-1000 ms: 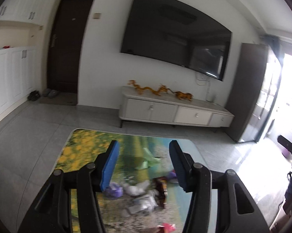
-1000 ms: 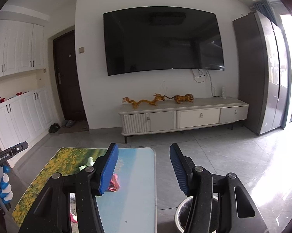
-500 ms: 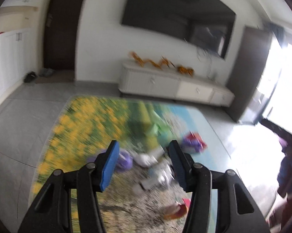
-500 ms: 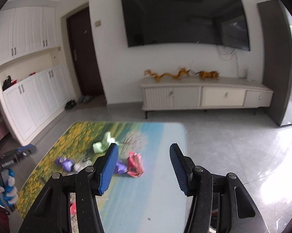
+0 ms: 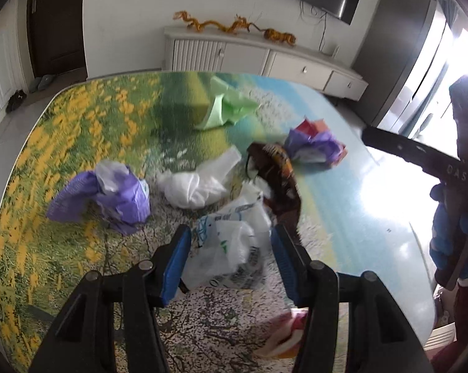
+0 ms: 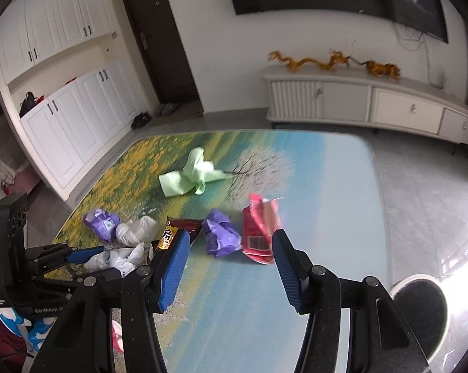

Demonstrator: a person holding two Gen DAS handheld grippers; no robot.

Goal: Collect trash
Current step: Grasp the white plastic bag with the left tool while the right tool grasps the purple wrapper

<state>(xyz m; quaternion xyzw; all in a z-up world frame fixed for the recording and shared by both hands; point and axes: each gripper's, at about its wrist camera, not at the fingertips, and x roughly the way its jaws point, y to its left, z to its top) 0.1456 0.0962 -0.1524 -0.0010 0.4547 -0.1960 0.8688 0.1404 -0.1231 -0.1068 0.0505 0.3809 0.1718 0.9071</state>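
Observation:
Trash lies scattered on a table with a printed landscape top (image 5: 78,143). My left gripper (image 5: 231,245) is open, its jaws on either side of a clear printed plastic bag (image 5: 234,242). Nearby lie a white bag (image 5: 196,183), a purple wrapper (image 5: 109,195), a brown snack packet (image 5: 277,174), a green bag (image 5: 224,105) and a purple-and-red wrapper (image 5: 314,146). My right gripper (image 6: 231,245) is open above the table, just short of a purple wrapper (image 6: 221,236) and a red packet (image 6: 259,227). The left gripper (image 6: 78,255) shows at the left of the right wrist view.
A round bin (image 6: 420,307) stands on the floor at the table's right side. A pink-red wrapper (image 5: 286,335) lies near the table's front edge. A white TV cabinet (image 6: 370,102) stands against the far wall. White cupboards (image 6: 63,115) line the left wall.
Both grippers have tilted down and moved in over the table. The left gripper has come down around the clear plastic bag. The right gripper has neared the purple and red wrappers.

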